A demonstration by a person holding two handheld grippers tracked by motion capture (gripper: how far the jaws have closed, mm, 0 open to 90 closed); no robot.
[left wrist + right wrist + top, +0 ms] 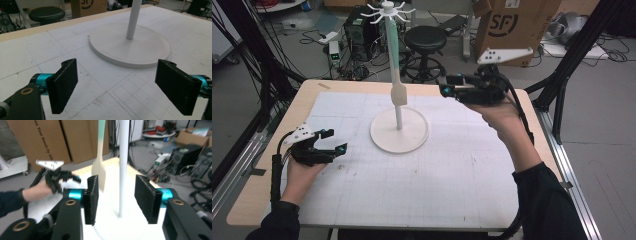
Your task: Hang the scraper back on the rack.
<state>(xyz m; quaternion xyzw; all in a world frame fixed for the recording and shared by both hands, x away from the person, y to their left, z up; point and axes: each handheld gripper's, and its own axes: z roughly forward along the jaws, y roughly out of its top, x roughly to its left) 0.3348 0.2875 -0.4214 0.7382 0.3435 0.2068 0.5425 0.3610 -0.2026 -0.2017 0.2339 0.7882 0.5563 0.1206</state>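
The left gripper [332, 141] rested near the front left of the table [272, 170], jaws wide and empty. Farther in, the white stand [399, 131] stood mid-table, and a spatula [398, 85] hung from its hooked top, blade beside the pole. Beyond it, the right gripper [452, 86] was raised, jaws partly apart and holding nothing. The hanging appeared done; only withdrawal seemed left.
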